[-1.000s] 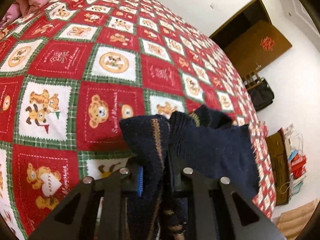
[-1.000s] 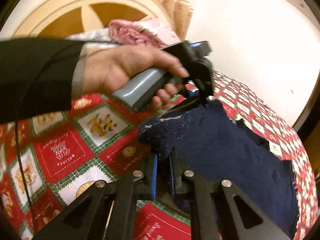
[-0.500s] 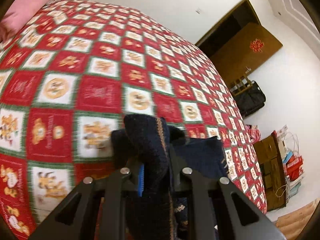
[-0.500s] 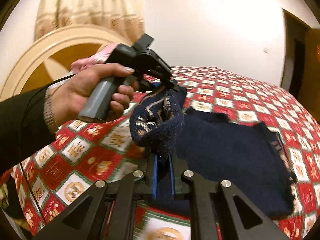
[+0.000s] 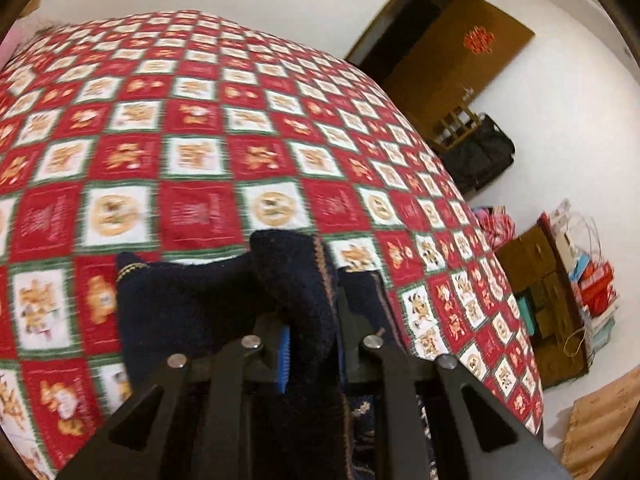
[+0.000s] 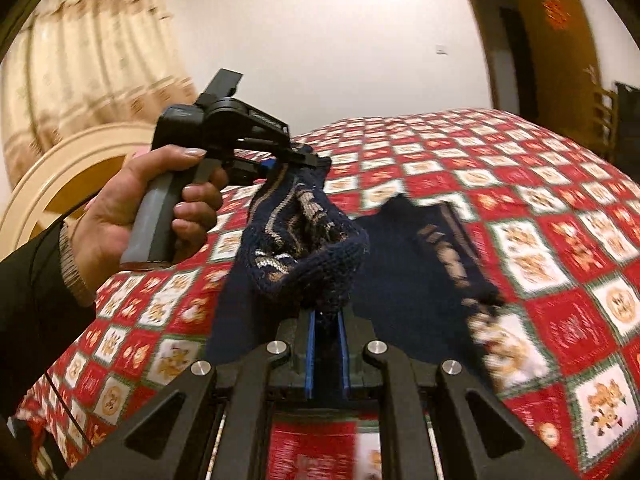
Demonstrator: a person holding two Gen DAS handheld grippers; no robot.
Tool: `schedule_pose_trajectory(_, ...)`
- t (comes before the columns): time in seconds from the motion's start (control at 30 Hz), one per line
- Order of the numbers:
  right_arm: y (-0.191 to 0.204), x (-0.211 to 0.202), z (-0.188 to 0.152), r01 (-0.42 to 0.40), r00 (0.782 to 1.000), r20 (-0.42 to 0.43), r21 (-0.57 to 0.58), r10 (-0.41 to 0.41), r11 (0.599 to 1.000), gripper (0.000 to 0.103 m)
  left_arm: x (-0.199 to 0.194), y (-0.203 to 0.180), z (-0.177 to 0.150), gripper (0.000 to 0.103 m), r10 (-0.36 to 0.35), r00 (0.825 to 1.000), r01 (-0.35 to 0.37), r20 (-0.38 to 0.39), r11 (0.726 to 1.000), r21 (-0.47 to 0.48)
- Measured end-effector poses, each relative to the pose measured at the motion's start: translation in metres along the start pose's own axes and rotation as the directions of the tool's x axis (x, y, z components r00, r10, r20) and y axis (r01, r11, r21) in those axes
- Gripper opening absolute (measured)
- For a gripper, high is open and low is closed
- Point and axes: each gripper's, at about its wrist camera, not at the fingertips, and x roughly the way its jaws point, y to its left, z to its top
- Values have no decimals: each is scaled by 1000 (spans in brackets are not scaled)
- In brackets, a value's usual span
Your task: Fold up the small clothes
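A small navy knitted sweater (image 6: 404, 280) with tan patterned bands hangs lifted above the red patchwork bedspread (image 6: 560, 208). My right gripper (image 6: 326, 320) is shut on a bunched edge of it. My left gripper (image 5: 310, 340) is shut on another bunched edge; in the right wrist view it (image 6: 296, 160) is held by a hand at upper left, pinching the knit. In the left wrist view the sweater (image 5: 192, 304) drapes down to the left below the fingers. The far part still lies on the bedspread (image 5: 200, 140).
A curved wooden headboard (image 6: 60, 176) and curtains stand at the left. A brown door (image 5: 452, 52), a black bag (image 5: 476, 156), and a cluttered brown cabinet (image 5: 548, 288) stand beyond the bed's right edge.
Both grippers have risen, lifting the sweater's near edge off the bed while the cameras swung toward the door side. The grips have not changed.
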Motion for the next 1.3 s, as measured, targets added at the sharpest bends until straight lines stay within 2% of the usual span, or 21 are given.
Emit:
schedule_pose_trajectory(0.2, -54, -5, -8, 45, 999, -17, 123, -43, 991, 9, 49, -37, 2, 14, 12, 998, -8, -63, 998, 54)
schedule_pose_trajectory(0.23, -63, -5, -10, 41, 999, -25, 150, -38, 988, 9, 58, -41, 1, 8, 14, 997, -10, -70, 998, 57)
schedule_pose_trajectory(0.4, -106, 7, -30, -1, 995, -91, 340, 34, 941, 9, 93, -53, 1, 8, 35, 993, -29, -113, 998, 53)
schedule_pose_trajectory(0.5, -122, 11, -38, -5, 993, -108, 402, 53, 916, 9, 109, -62, -2, 9, 41, 990, -30, -135, 996, 81)
schedule_pose_trajectory(0.53, -125, 12, -39, -5, 992, -115, 418, 58, 909, 9, 112, -69, -5, 11, 42, 990, -26, -136, 993, 114)
schedule_pose_trajectory(0.6, -126, 14, -40, -11, 989, -130, 427, 73, 904, 9, 113, -81, -6, 17, 92, 989, -71, -116, 982, 173)
schedule_pose_trajectory(0.63, -128, 14, -41, -20, 987, -132, 444, 88, 896, 9, 109, -87, -5, 24, 112, 989, -92, -99, 977, 193)
schedule_pose_trajectory(0.7, -137, 14, -46, -50, 985, -119, 509, 127, 860, 9, 93, -103, -6, 30, 81, 995, -65, -62, 971, 232)
schedule_pose_trajectory(0.73, -140, 14, -47, -61, 983, -117, 519, 141, 853, 10, 82, -112, -6, 40, 66, 997, -54, -37, 966, 253)
schedule_pose_trajectory(0.77, -141, 12, -47, -65, 983, -113, 521, 145, 851, 11, 69, -120, -8, 55, 57, 998, -53, -7, 959, 279)
schedule_pose_trajectory(0.8, -140, 7, -46, -56, 986, -107, 516, 129, 855, 12, 60, -125, -11, 63, 50, 999, -54, 20, 951, 303)
schedule_pose_trajectory(0.83, -139, 3, -44, -36, 989, -108, 505, 104, 863, 19, 46, -131, -17, 74, 55, 997, -72, 59, 938, 340)
schedule_pose_trajectory(0.87, -139, -6, -41, 21, 993, -109, 478, 35, 878, 28, 38, -134, -21, 79, 72, 994, -98, 84, 927, 361)
schedule_pose_trajectory(0.9, -141, -15, -38, 44, 996, -89, 469, -2, 882, 49, 29, -135, -28, 80, 88, 990, -122, 106, 917, 380)
schedule_pose_trajectory(0.93, -144, -22, -37, 53, 997, -73, 469, -22, 882, 55, 22, -132, -35, 80, 105, 988, -141, 112, 909, 393)
schedule_pose_trajectory(1.0, -150, -34, -27, 89, 996, -51, 461, -74, 883, 55, 14, -121, -45, 80, 152, 980, -192, 130, 894, 405)
schedule_pose_trajectory(1.1, -150, -36, -3, 79, 997, -27, 409, -74, 909, 55, 2, -94, -70, 80, 256, 952, -302, 165, 872, 386)
schedule_pose_trajectory(1.13, -147, -33, 6, 80, 997, -26, 378, -76, 922, 55, -1, -82, -79, 80, 277, 946, -320, 166, 873, 368)
schedule_pose_trajectory(1.2, -137, -24, 26, 61, 998, -29, 309, -55, 949, 55, -3, -66, -96, 80, 334, 928, -373, 167, 860, 348)
schedule_pose_trajectory(1.3, -119, 10, 58, -8, 996, -82, 201, 25, 979, 55, -2, -43, -120, 80, 375, 917, -400, 139, 858, 322)
